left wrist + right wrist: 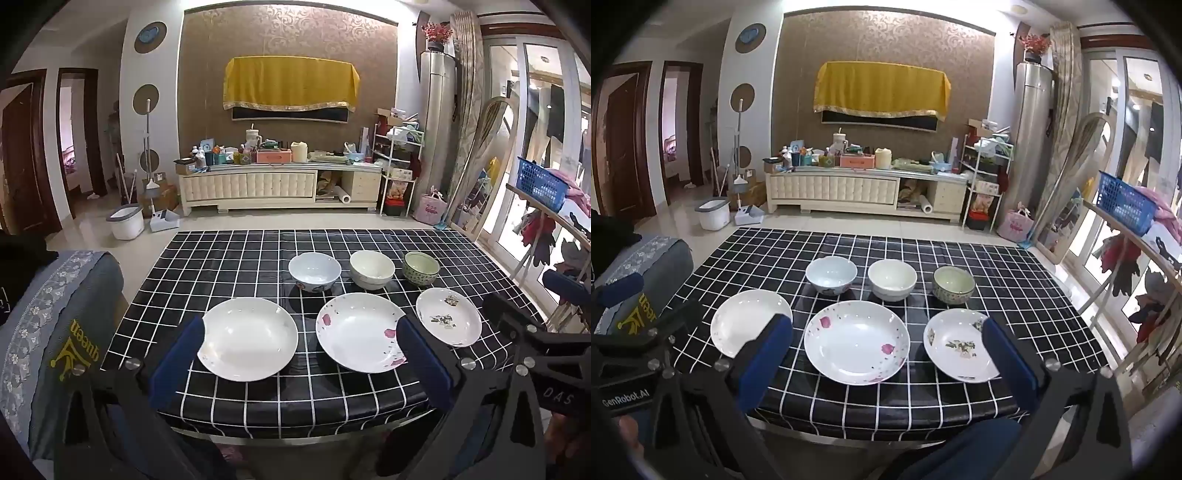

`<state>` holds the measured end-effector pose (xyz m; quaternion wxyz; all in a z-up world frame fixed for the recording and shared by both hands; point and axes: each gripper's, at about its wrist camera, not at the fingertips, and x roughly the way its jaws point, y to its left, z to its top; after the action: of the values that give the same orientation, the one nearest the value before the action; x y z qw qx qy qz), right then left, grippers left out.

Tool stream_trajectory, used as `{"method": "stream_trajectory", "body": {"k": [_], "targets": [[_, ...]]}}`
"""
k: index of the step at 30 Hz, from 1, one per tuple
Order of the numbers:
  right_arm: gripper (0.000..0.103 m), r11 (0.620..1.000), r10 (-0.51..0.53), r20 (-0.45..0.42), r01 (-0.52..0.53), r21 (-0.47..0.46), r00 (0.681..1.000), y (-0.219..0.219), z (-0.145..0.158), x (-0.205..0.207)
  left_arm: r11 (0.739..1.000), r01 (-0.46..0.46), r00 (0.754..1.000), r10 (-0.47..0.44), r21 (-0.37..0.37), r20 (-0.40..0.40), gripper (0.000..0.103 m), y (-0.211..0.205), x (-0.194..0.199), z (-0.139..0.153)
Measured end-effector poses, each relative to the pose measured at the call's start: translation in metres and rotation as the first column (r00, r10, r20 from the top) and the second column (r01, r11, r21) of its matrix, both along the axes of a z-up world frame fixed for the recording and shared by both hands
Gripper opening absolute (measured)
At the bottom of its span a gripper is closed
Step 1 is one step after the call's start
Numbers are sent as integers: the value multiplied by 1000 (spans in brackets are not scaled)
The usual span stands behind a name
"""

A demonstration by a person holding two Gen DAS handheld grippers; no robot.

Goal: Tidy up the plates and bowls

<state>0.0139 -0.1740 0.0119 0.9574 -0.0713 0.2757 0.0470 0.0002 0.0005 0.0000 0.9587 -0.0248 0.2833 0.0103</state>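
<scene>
Jaws of the left gripper [301,354] and right gripper [886,350] stood wide, holding nothing, short of the table [849,410]. Three plates [857,342] lay in front, three bowls [892,280] behind, all separate. Stacking not begun.

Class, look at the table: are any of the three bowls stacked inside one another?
No, the three bowls stand apart in a row.

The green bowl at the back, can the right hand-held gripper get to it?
Probably yes. The right hand-held gripper is open and holds nothing. The green bowl stands apart from the cream bowl, but the small plate lies in front of it, so the gripper would need to reach over that.
</scene>
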Motion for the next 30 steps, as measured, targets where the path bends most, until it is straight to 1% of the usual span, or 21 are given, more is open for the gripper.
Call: {"method": "stream_trajectory", "body": {"k": [2,3,5,6,8,9,11,12,30], "targets": [[103,1000,2,-8,-2,-4,1000,2,0,-1,1000,5,1000,-5,0,5,103,0,-1,0],[103,1000,0,-17,1,25,1000,-2,-1,0,1000,2,1000,-2,3,6,103,0,-1,0],[103,999,-3,-21,4,33,1000,-5,0,0,1000,-1,1000,1,9,9,103,-2,-2,1],[103,1000,0,-21,1,9,1000,-2,-2,1,1000,-3,1000,3,13,9,103,-3,-2,1],[103,1000,3,-16,-2,14,1000,-3,-3,-1,1000,-7,1000,7,17,7,103,-5,-3,0],[103,1000,2,-18,-2,12,1000,-2,-4,0,1000,17,1000,-17,-15,-5,103,-8,-2,-2],[103,1000,-1,-16,1,12,1000,-4,-6,-2,999,23,1000,-23,-22,-6,103,-11,-2,-2],[103,1000,-1,-27,1,10,1000,-2,-4,2,999,24,1000,-24,-27,-5,103,-3,1,-1],[103,1000,8,-33,-7,20,999,-4,-2,0,1000,22,1000,-22,-21,4,103,1,0,0]]}}
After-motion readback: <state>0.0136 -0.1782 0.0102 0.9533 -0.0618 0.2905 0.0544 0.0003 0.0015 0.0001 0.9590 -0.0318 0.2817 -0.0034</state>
